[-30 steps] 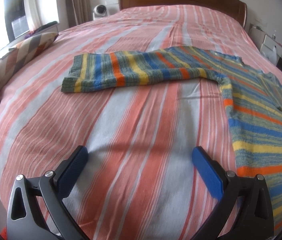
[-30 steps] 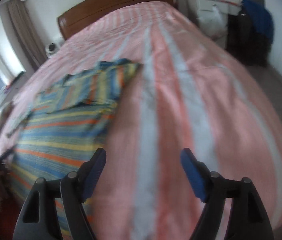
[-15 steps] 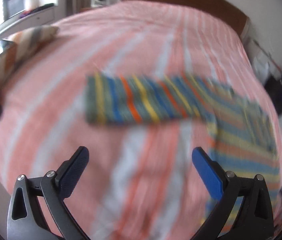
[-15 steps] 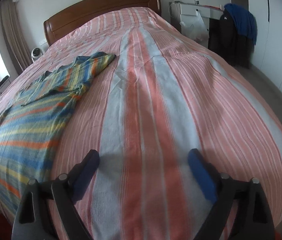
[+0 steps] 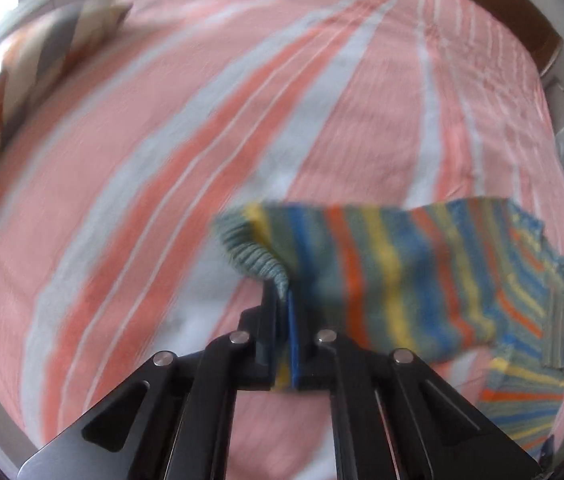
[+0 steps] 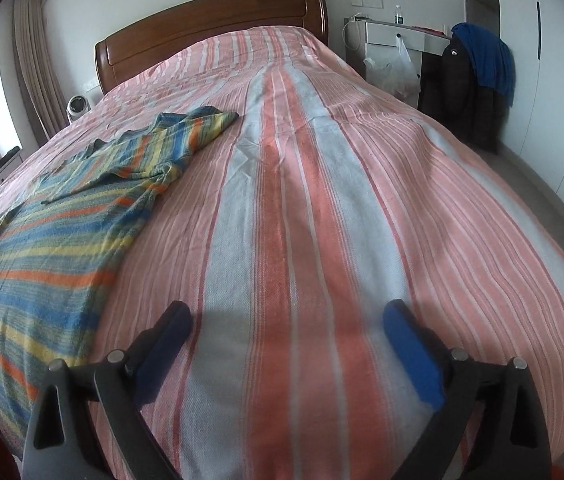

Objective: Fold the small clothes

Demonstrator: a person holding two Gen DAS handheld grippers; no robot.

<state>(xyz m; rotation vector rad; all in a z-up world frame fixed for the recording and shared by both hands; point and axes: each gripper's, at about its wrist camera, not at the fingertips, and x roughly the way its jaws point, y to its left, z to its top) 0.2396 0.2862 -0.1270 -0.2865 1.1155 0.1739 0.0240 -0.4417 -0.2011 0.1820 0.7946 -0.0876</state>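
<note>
Since a second ago the sleeve cuff (image 5: pixel 258 256) has left the striped bedspread (image 5: pixel 321 92), pinched in the left gripper (image 5: pixel 287 312). The striped sweater (image 6: pixel 58 220) lies at the bed's left; the right gripper (image 6: pixel 287 344), its jaws just widening, hovers empty over bare bedspread near the wardrobe (image 6: pixel 553 80).

My left claw (image 5: pixel 286 312) is clamped on the ribbed cuff of the striped sweater's sleeve (image 5: pixel 361 276), lifting it over the pink-striped bed (image 5: pixel 202 120); the view is blurred.
</note>
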